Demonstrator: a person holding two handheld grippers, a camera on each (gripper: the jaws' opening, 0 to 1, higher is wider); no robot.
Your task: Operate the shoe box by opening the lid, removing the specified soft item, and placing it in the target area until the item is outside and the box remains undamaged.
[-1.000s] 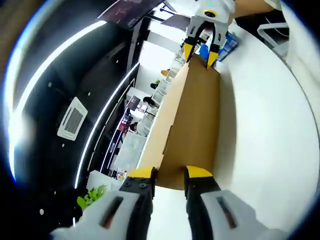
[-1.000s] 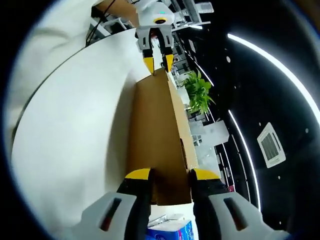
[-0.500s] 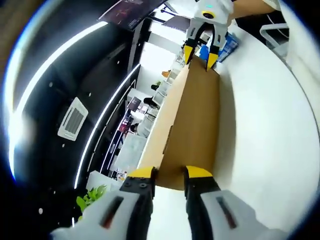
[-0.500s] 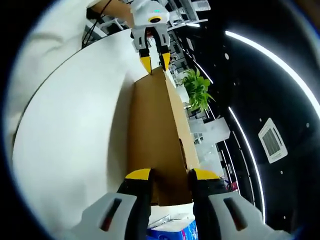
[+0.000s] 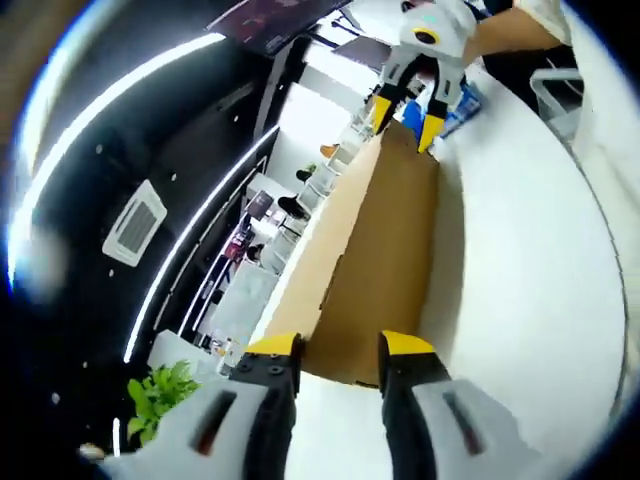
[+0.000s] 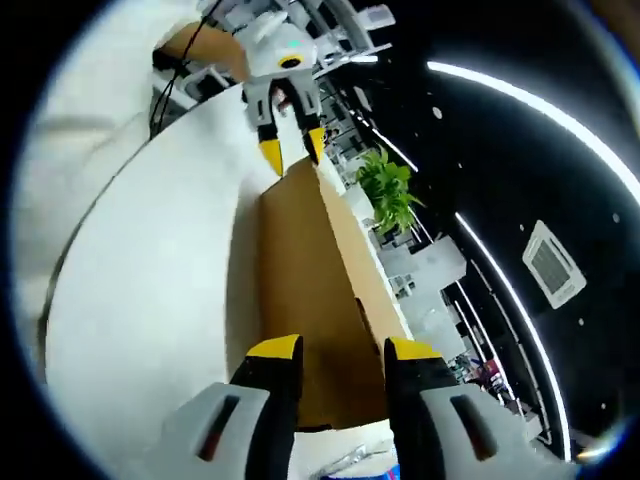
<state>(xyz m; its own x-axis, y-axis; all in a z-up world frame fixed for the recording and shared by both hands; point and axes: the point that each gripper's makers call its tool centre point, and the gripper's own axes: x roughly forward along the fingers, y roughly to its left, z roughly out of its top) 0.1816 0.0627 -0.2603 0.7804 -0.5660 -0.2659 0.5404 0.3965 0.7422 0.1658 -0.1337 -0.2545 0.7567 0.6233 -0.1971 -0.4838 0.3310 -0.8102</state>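
A long brown cardboard shoe box [image 5: 390, 250] lies on a white table [image 5: 530, 280], and I look along it from both ends. My left gripper [image 5: 338, 345] has its yellow-tipped jaws on either side of the box's near end, with the cardboard filling the gap. The right gripper [image 5: 405, 125] stands at the far end, tilted, its tips at the box's corner. From the other end the box [image 6: 300, 290] runs from my right gripper [image 6: 345, 348], which clasps that end, to the left gripper [image 6: 292, 155]. What is inside the box is hidden.
The view is rolled, so the table [image 6: 150, 280] lies to one side and the dark ceiling with light strips to the other. A blue packet [image 5: 460, 100] sits past the box's far end. A green plant [image 6: 390, 190] stands beyond the table. A person's forearm [image 5: 510, 30] holds the far gripper.
Both views have tilted and shifted. In each, the gripper at the far end now looks skewed and a little higher at the box's corner. The box stays between my own jaws.
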